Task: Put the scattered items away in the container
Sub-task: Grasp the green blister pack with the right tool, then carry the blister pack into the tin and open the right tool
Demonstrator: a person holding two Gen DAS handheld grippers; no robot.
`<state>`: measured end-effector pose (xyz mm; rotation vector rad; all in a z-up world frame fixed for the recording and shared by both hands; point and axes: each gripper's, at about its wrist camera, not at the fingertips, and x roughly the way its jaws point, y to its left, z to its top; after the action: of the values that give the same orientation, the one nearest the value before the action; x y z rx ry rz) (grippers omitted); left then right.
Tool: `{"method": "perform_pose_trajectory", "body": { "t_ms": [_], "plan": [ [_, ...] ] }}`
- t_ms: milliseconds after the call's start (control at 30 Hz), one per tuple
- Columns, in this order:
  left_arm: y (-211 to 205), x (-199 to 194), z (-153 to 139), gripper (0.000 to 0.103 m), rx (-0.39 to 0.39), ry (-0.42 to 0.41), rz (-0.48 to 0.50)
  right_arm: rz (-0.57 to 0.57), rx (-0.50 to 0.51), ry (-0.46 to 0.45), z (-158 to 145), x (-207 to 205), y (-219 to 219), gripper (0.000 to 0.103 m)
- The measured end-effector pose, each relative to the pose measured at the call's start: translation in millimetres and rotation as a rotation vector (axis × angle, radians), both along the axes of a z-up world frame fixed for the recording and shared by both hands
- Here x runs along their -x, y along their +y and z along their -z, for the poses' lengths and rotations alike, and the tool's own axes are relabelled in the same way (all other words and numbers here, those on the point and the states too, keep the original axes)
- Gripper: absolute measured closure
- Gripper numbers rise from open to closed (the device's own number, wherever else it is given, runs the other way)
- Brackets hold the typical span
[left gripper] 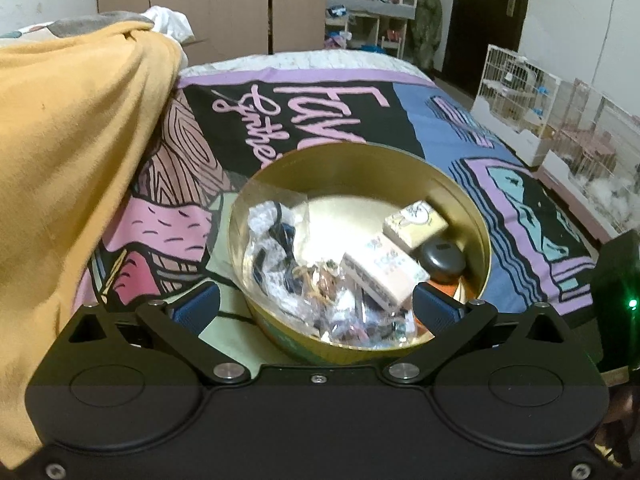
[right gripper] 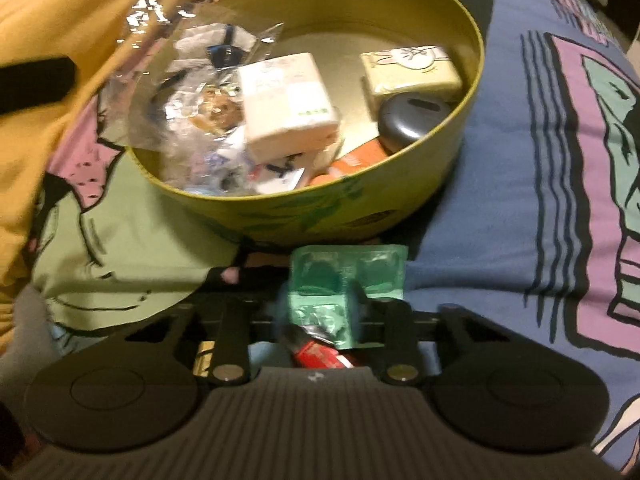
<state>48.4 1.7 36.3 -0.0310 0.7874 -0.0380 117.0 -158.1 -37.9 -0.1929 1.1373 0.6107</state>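
Observation:
A round gold tin (left gripper: 476,216) stands on the bed; it also shows in the right wrist view (right gripper: 448,152). It holds a clear plastic bag (left gripper: 280,240), a pink-white box (left gripper: 380,272), a cream rabbit-print packet (right gripper: 412,68), a dark round case (right gripper: 412,116) and an orange item (right gripper: 356,160). My left gripper (left gripper: 316,308) is open and empty, its blue-padded fingers astride the tin's near rim. My right gripper (right gripper: 320,300) is shut on a green blister pack (right gripper: 344,280), just in front of the tin's near wall. A red item (right gripper: 316,356) lies below the pack.
The bed has a printed purple, blue and black cover (left gripper: 440,120). A yellow blanket (left gripper: 72,152) is heaped at the left, close to the tin. Wire cages (left gripper: 516,92) stand on the floor to the right of the bed.

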Motion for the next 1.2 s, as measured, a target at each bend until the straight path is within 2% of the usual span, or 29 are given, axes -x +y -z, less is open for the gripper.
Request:
{"method": "perform_pose_trajectory", "body": {
  "t_ms": [33, 100, 167, 200, 267, 467, 633, 667, 733, 767, 800, 1067, 1200],
  "plan": [
    [0, 0, 1, 0.001, 0.001, 0.006, 0.003, -0.010, 0.002, -0.005, 0, 1, 0, 0.065],
    [-1, 2, 2, 0.001, 0.005, 0.010, 0.013, -0.017, 0.018, 0.001, 2, 0, 0, 0.026],
    [-1, 4, 1, 0.001, 0.004, 0.006, 0.021, 0.018, 0.018, -0.023, 3, 1, -7, 0.005],
    [-1, 5, 1, 0.001, 0.003, 0.006, 0.023, 0.018, 0.013, -0.050, 3, 3, -9, 0.002],
    [0, 5, 1, 0.001, 0.005, 0.010, 0.023, 0.008, 0.015, -0.068, 4, 3, -12, 0.002],
    [-2, 6, 1, 0.001, 0.002, 0.014, 0.035, 0.018, 0.036, -0.036, 22, -9, -13, 0.006],
    [-4, 5, 2, 0.001, 0.000, 0.022, 0.047, 0.010, 0.063, -0.044, 30, -14, 3, 0.006],
    [-5, 6, 2, 0.001, -0.002, 0.021, 0.052, 0.012, 0.078, -0.050, 32, -14, 7, 0.008],
    [-5, 7, 2, 0.001, -0.006, 0.017, 0.061, -0.001, 0.118, -0.072, 32, -10, 14, 0.021],
    [-5, 7, 2, 0.001, -0.007, 0.016, 0.061, -0.015, 0.119, -0.084, 30, -7, 15, 0.032],
    [-5, 8, 2, 0.001, -0.008, 0.017, 0.060, -0.025, 0.117, -0.088, 29, -5, 15, 0.034],
    [-2, 9, 2, 0.001, 0.003, 0.022, 0.062, -0.022, 0.025, -0.050, 17, -3, -1, 0.035],
    [-2, 8, 5, 0.001, 0.016, 0.041, 0.066, -0.022, 0.004, -0.061, 6, 6, -15, 0.035]
  ]
}}
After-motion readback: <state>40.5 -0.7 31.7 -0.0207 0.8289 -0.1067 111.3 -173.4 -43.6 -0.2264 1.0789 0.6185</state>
